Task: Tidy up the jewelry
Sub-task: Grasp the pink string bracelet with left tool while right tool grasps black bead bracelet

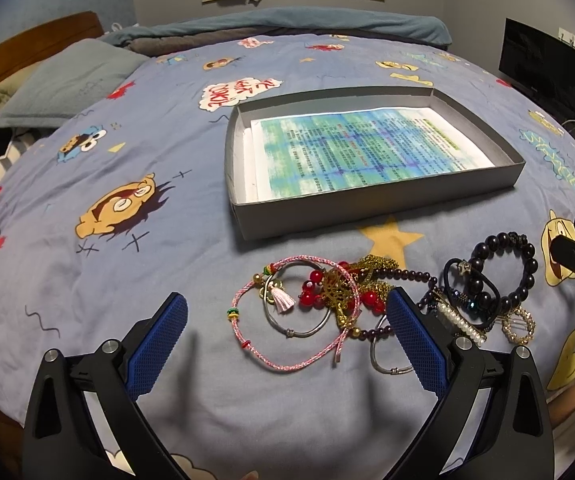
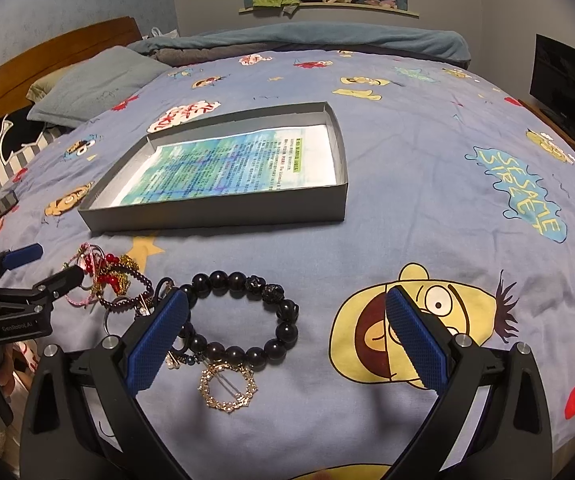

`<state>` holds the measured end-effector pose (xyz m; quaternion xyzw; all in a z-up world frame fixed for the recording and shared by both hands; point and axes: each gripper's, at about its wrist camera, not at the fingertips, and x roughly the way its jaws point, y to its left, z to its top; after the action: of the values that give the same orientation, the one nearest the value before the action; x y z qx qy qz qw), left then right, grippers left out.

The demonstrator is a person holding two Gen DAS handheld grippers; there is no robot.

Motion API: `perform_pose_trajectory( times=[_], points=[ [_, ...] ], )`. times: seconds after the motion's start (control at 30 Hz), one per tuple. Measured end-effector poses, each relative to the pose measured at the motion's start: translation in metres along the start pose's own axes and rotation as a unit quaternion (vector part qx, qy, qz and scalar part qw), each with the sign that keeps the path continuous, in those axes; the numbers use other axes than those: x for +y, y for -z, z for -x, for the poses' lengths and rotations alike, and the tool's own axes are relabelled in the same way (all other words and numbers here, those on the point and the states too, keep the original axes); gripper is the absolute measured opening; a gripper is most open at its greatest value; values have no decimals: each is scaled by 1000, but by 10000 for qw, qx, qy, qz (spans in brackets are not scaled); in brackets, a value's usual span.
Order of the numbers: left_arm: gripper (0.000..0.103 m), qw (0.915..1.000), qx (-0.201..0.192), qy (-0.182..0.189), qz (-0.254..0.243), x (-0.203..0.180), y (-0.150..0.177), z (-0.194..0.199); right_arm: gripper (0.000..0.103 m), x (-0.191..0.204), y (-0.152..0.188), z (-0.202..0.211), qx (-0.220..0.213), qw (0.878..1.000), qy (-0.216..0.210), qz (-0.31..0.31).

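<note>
A jewelry pile lies on the bedspread near the bed's front edge. It holds a pink cord bracelet (image 1: 287, 312), a silver bangle (image 1: 299, 300), red beads and gold chain (image 1: 343, 288), a pearl clip (image 1: 461, 324), a black bead bracelet (image 1: 527, 264) (image 2: 283, 320) and a gold ring brooch (image 1: 519, 324) (image 2: 227, 388). Behind it sits a grey shallow box (image 1: 367, 204) (image 2: 223, 210) lined with printed paper. My left gripper (image 1: 287, 340) is open just above the pink bracelet. My right gripper (image 2: 287, 336) is open over the black bead bracelet. Neither holds anything.
The blue cartoon bedspread (image 2: 427, 220) covers the whole bed. Pillows (image 1: 67, 84) and a wooden headboard (image 1: 27, 44) lie at the far left, a folded blanket (image 1: 287, 24) at the back. A dark screen (image 1: 543, 64) stands at the right. A small dark object (image 2: 7, 202) rests at the left.
</note>
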<state>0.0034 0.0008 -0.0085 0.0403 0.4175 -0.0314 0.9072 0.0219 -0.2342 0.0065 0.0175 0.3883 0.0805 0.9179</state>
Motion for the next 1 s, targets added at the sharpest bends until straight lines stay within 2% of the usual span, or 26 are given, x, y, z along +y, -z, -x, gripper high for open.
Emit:
perform_pose_trajectory(
  times=[0.1,0.2,0.37,0.5,0.53,0.63,0.67,0.7,0.73,0.77,0.93,1.0],
  points=[
    [98,9999,-117,-58,-40,4,0,-1,98,-2,2,1,-146,9999,-55,-22],
    [98,9992,-285,-187,-194,11,3,-4,98,1,4,-1,-215,9995,16,241],
    [98,9998,-105,161,-67,32,4,-12,98,6,6,-8,-195,9981,194,550],
    [97,9996,-229,173,-58,44,3,-7,98,2,4,-14,-181,9984,146,511],
    [96,9994,-226,268,-59,46,4,-7,95,1,4,-16,-151,9985,130,509],
    [94,9989,-124,431,-135,48,6,-10,76,1,4,-24,9,9985,158,523],
    [92,9987,-90,466,-169,48,7,-11,70,0,5,-27,79,9985,150,524],
    [84,9984,-63,530,-184,49,8,-11,65,0,5,-30,123,9985,122,517],
    [75,9982,-31,568,-173,51,9,-12,56,0,6,-32,177,9985,86,503],
    [72,9982,6,589,-146,52,9,-13,50,0,6,-34,213,9985,63,495],
    [48,9969,25,783,10,59,13,-11,41,0,7,-34,231,9983,-21,540],
    [43,9967,51,808,13,59,13,-12,40,1,8,-36,267,9979,-7,584]
  ],
)
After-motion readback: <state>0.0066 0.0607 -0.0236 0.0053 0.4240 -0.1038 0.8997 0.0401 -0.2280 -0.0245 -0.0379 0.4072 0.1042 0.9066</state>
